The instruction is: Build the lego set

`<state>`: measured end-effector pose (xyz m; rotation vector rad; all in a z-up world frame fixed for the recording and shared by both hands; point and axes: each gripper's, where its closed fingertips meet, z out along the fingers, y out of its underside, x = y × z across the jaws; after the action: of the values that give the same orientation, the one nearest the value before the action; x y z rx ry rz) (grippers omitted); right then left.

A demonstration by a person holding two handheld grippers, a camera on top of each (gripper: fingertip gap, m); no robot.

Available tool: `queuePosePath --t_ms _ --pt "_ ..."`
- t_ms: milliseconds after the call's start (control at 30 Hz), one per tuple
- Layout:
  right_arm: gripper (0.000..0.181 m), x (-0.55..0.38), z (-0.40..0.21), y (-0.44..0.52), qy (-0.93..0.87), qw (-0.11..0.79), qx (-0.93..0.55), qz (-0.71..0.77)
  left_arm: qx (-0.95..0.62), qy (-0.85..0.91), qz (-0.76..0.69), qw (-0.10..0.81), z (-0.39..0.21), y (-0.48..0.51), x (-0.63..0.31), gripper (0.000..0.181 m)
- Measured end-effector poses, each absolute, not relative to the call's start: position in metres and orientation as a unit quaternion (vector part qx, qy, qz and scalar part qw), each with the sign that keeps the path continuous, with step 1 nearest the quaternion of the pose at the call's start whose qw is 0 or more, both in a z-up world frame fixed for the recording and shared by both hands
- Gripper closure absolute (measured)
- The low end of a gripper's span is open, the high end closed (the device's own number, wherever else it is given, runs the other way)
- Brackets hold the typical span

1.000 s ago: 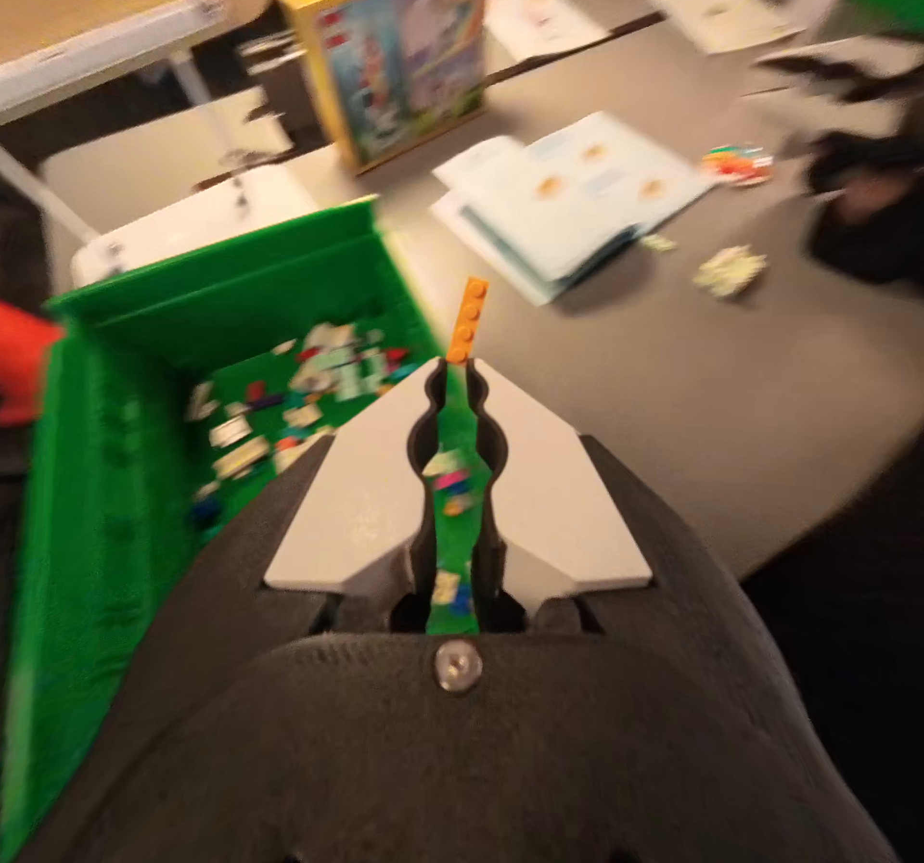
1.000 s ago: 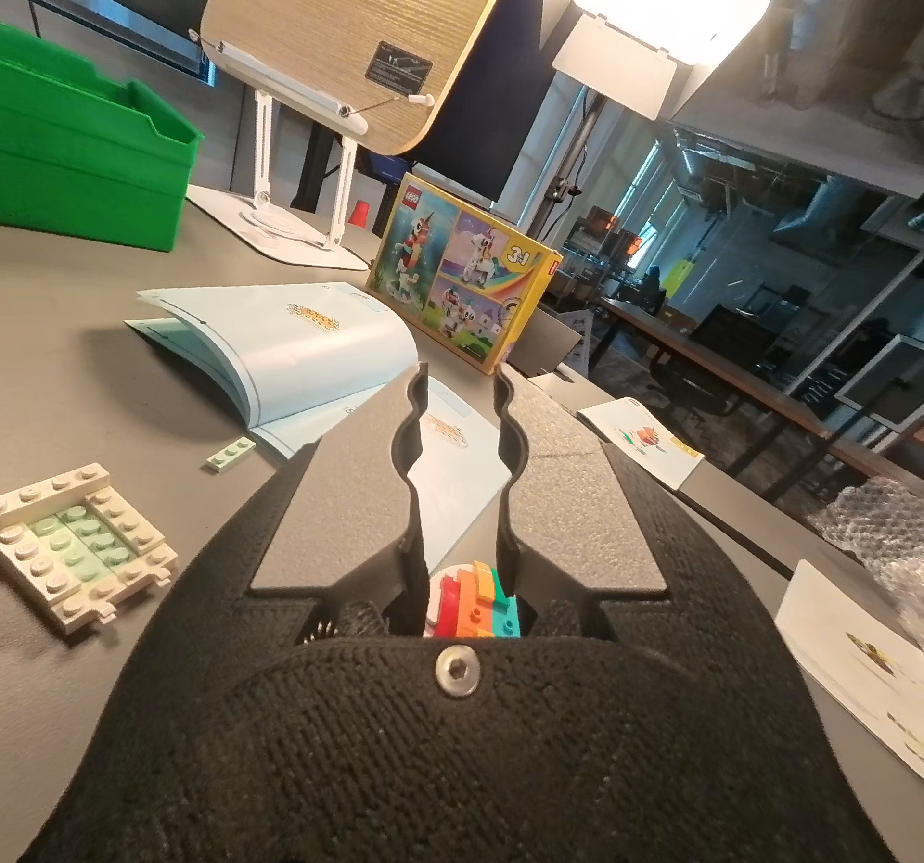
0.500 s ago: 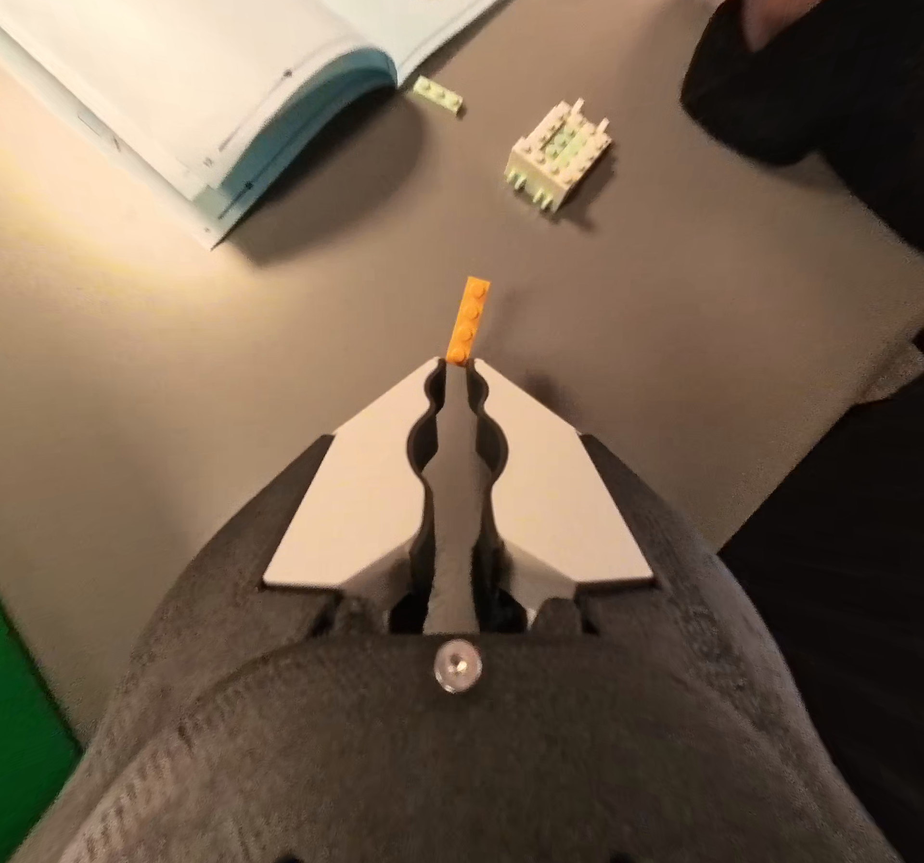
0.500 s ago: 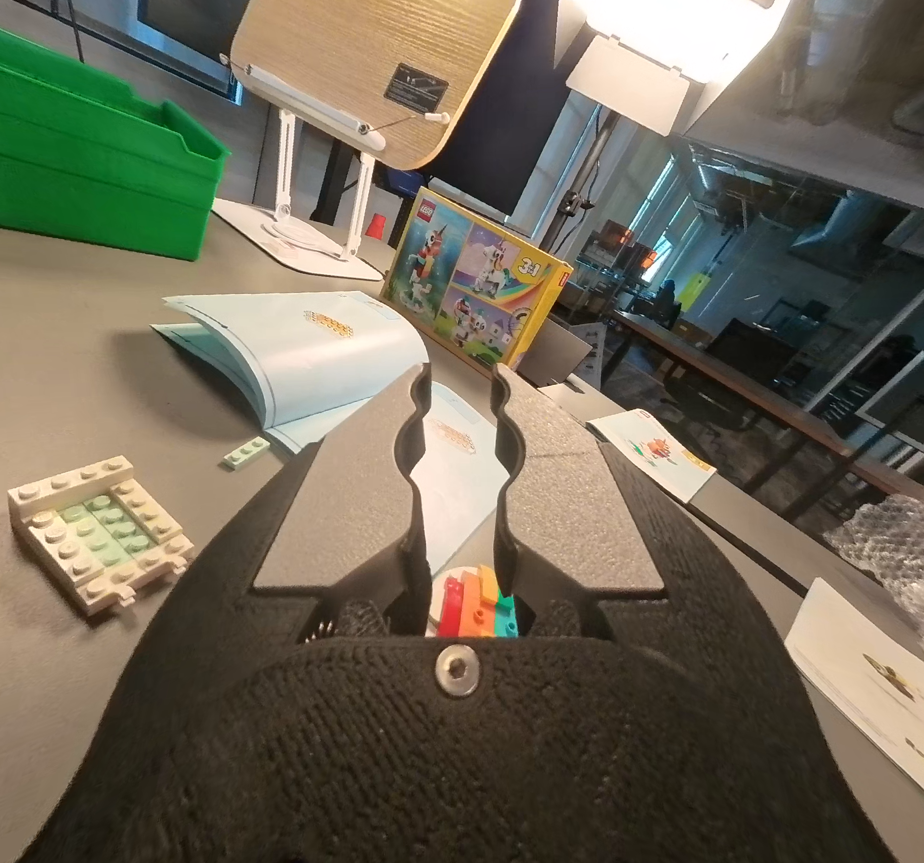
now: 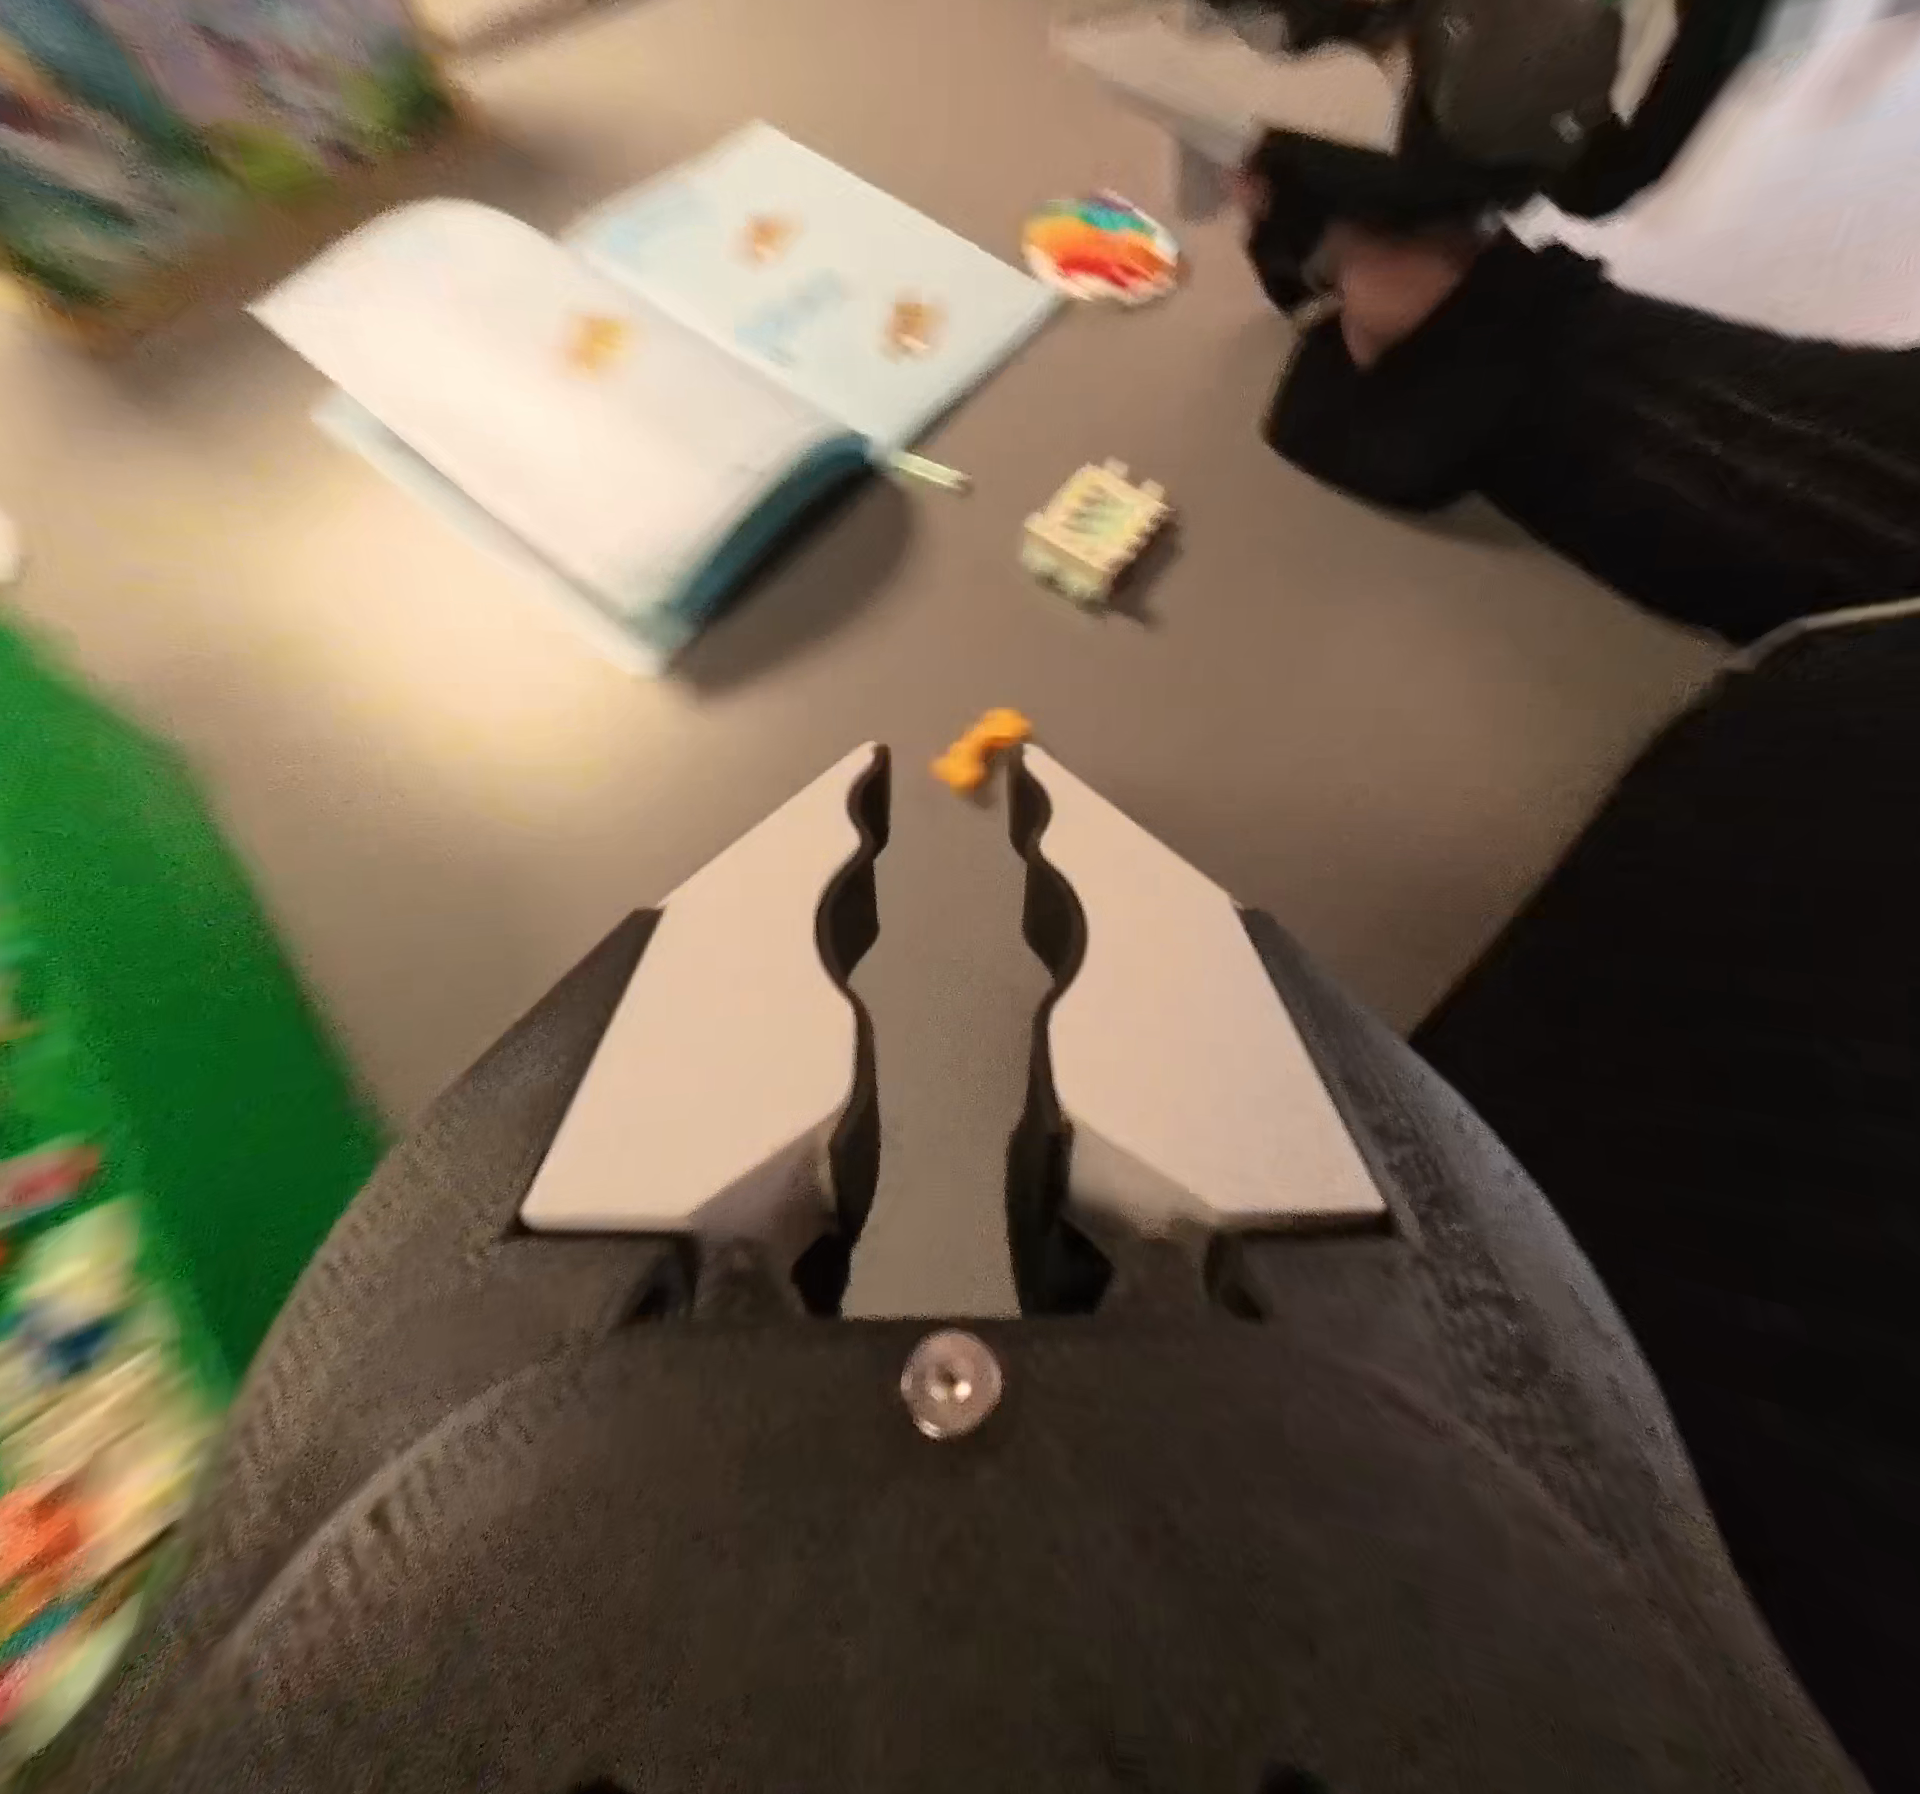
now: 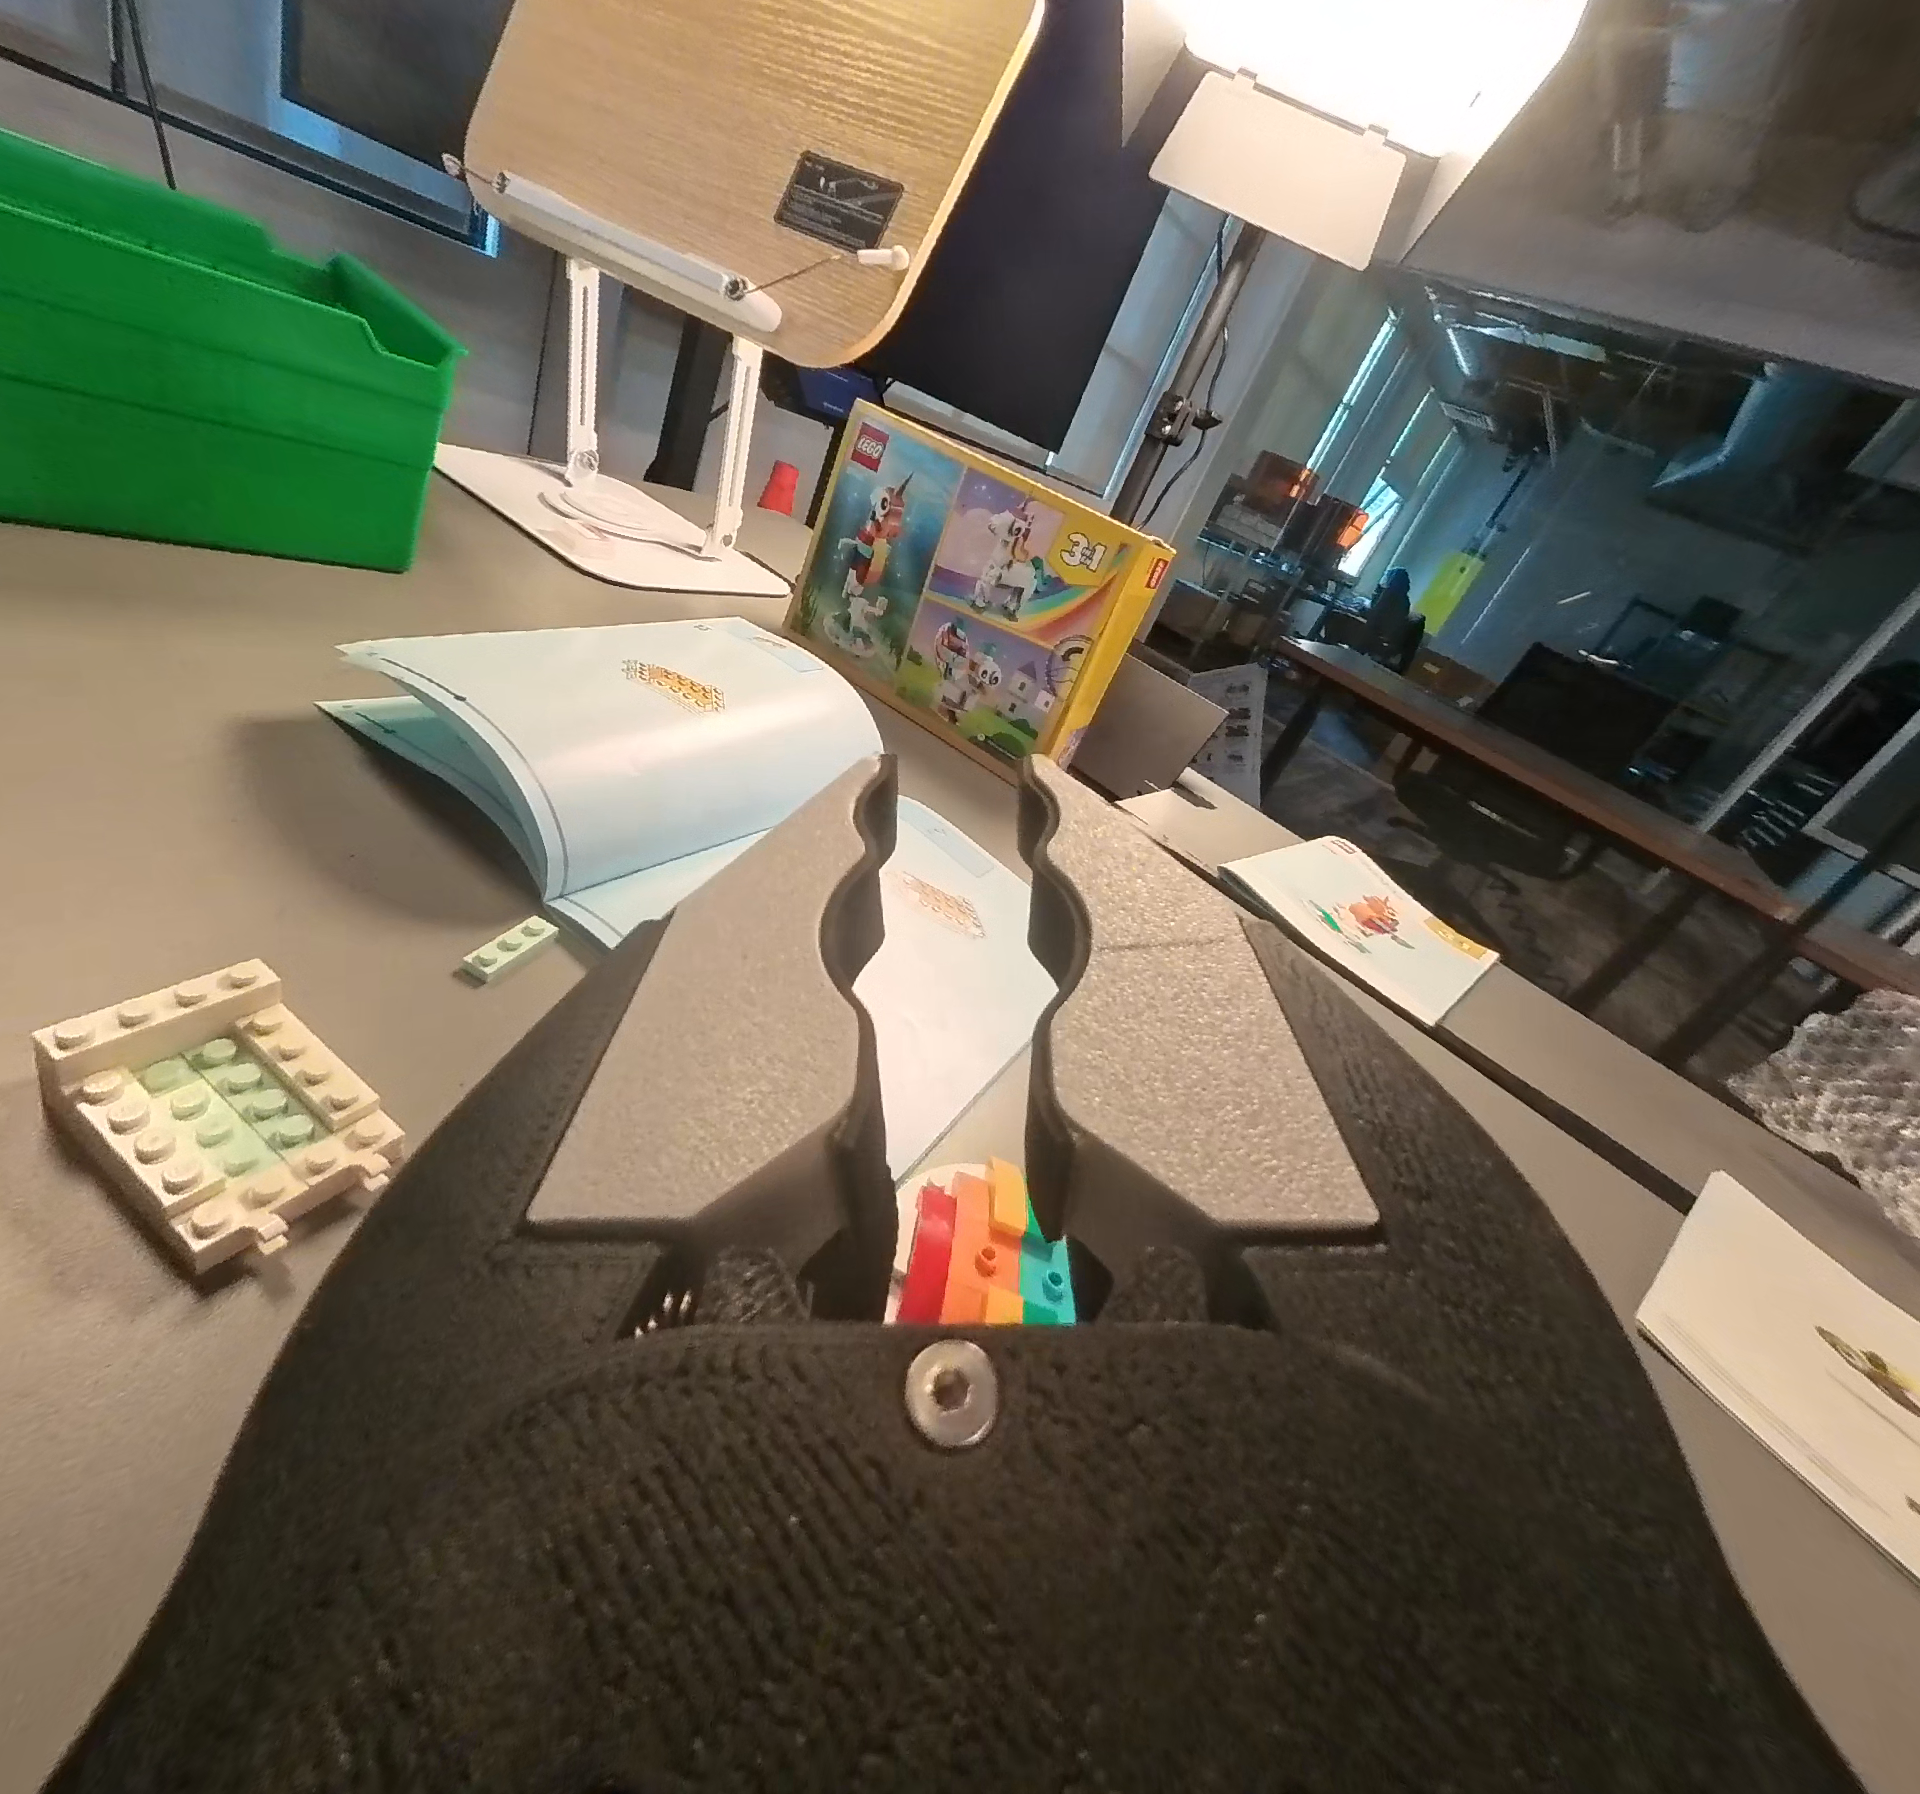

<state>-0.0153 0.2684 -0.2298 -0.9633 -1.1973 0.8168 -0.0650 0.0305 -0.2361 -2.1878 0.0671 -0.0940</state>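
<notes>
The left gripper (image 5: 951,768) has its jaws spread, the orange piece (image 5: 981,734) loose just beyond its tips over the table (image 5: 1299,809); the right gripper (image 6: 956,778) is spread too, empty, above the rainbow piece (image 6: 987,1256)

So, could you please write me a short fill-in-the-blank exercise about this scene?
1. The left gripper has its jaws ____.
2. The small piece just past its tips is coloured ____.
3. The bin beside the stand is ____.
4. The instruction booklet on the table lies ____.

Missing words: open; orange; green; open
</notes>
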Motion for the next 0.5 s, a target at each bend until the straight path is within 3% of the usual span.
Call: queuePosePath --t_ms 33,100,167,333,500 --pt "0.160 -0.015 -0.229 0.269 -0.524 0.645 -0.424 0.360 -0.884 0.006 0.003 0.468 -0.219 0.017 -0.090 0.163" --pt "0.160 -0.015 -0.229 0.269 -0.522 0.644 -0.425 0.363 -0.885 -0.069 0.108 0.449 -0.198 -0.020 -0.160 0.165" --pt "0.160 -0.016 -0.229 0.270 -0.520 0.642 -0.429 0.365 -0.898 -0.145 0.184 0.373 -0.198 -0.068 -0.228 0.168" --pt "0.160 -0.015 -0.229 0.274 -0.513 0.642 -0.435 0.366 -0.959 -0.220 0.118 0.133 -0.261 -0.142 -0.285 0.181" --pt "0.160 -0.014 -0.228 0.276 -0.508 0.642 -0.439 0.370 -0.972 -0.189 0.110 -0.090 -0.311 -0.185 -0.298 0.181"
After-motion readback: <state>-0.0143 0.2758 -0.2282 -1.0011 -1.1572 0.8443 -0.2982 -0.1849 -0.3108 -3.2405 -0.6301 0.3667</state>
